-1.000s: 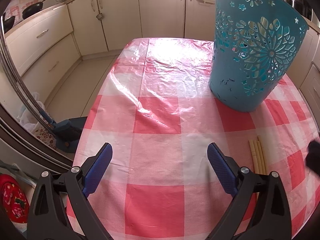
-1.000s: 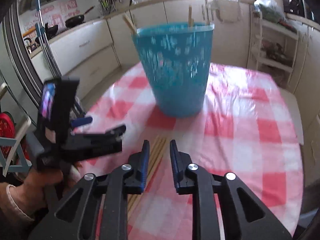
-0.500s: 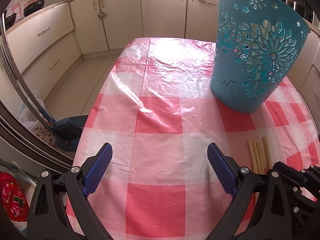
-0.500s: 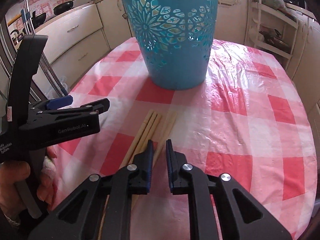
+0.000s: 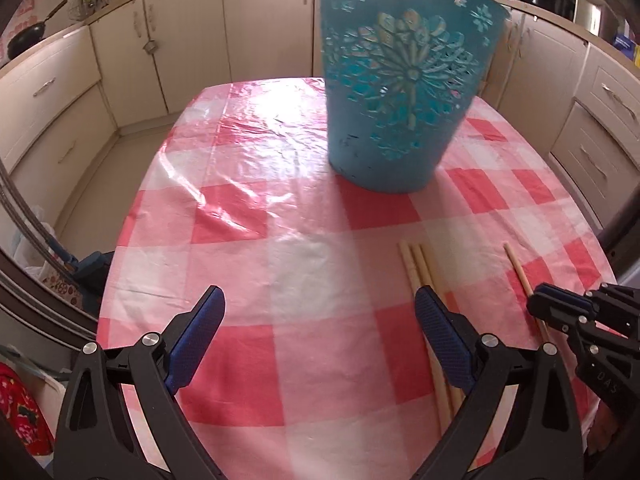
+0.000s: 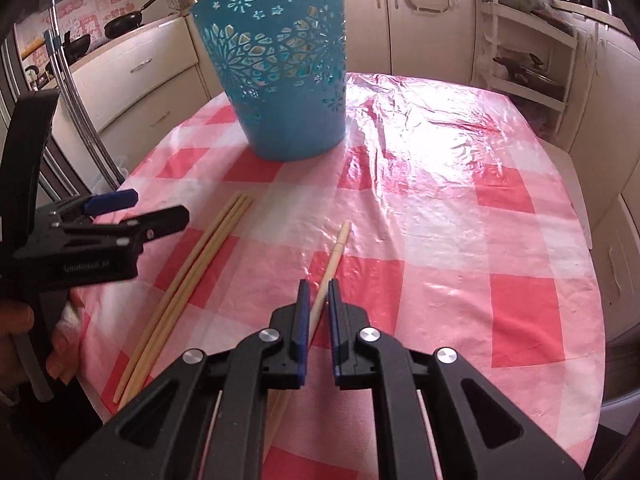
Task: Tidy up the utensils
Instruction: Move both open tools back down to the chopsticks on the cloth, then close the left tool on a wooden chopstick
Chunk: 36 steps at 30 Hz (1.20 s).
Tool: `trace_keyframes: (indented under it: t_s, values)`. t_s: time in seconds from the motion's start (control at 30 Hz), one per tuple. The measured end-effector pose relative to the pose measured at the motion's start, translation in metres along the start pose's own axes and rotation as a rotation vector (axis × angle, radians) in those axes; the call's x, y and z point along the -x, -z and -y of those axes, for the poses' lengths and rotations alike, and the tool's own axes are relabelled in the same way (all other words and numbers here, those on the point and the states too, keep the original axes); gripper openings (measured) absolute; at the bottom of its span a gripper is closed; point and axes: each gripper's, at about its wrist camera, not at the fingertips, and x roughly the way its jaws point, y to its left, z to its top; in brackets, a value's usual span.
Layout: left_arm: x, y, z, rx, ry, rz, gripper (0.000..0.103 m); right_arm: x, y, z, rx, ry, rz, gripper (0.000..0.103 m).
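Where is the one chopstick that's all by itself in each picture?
Left wrist view: the single chopstick lies at the lower right, apart from the chopstick bundle, running under the right gripper.
Right wrist view: the same chopstick is at centre, pointing away, pinched in the right gripper's jaws.
Shared landmark: the blue basket standing on the checked tablecloth.
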Motion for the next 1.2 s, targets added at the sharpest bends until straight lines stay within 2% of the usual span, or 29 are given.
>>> trace_keyframes:
  t_s: [0.13,0.4,0.5,0.57,0.63,0.67,0.7,0.73,0.8,0.9,1.03,1.2]
  values:
    - [-0.008,0.001,0.018,-0.026,-0.023,-0.041,0.092,-0.001,-0.002,0.002,-0.015,-0.023,0.008,0.01]
    - [-0.011,0.001,0.01,0.013,-0.067,-0.07,0.092,0.001,0.0,0.009,-0.048,-0.064,0.016,0.012]
    - [-0.011,-0.001,0.013,0.004,-0.084,-0.076,0.091,0.001,-0.002,0.007,-0.047,-0.079,0.01,0.019]
    - [-0.011,-0.003,0.017,-0.004,-0.072,-0.08,0.084,0.0,-0.004,0.004,-0.035,-0.073,0.007,0.025]
    - [-0.011,-0.006,0.022,0.001,-0.041,-0.085,0.067,-0.003,-0.007,0.003,-0.027,-0.054,-0.002,0.025]
    - [-0.011,-0.008,0.024,0.003,-0.033,-0.085,0.062,-0.004,-0.009,0.002,-0.019,-0.046,-0.009,0.024]
    - [-0.011,-0.009,0.025,-0.002,-0.027,-0.084,0.051,-0.006,-0.011,-0.001,-0.001,-0.029,-0.021,0.021]
    - [-0.011,-0.011,0.027,-0.008,-0.012,-0.082,0.037,-0.008,-0.013,-0.002,0.019,-0.018,-0.034,0.009]
    - [-0.01,-0.013,0.024,0.005,0.048,-0.085,0.018,-0.011,-0.018,-0.004,0.061,-0.016,-0.058,0.007]
    - [-0.01,-0.013,0.021,0.018,0.057,-0.104,0.015,-0.014,-0.027,-0.002,0.101,-0.002,-0.075,0.007]
    - [-0.01,-0.015,0.022,0.029,0.037,-0.122,0.017,-0.02,-0.032,0.005,0.085,-0.02,-0.089,0.008]
    - [-0.012,-0.015,0.029,-0.013,-0.01,-0.112,0.019,-0.016,-0.024,0.009,0.062,-0.041,-0.05,0.01]
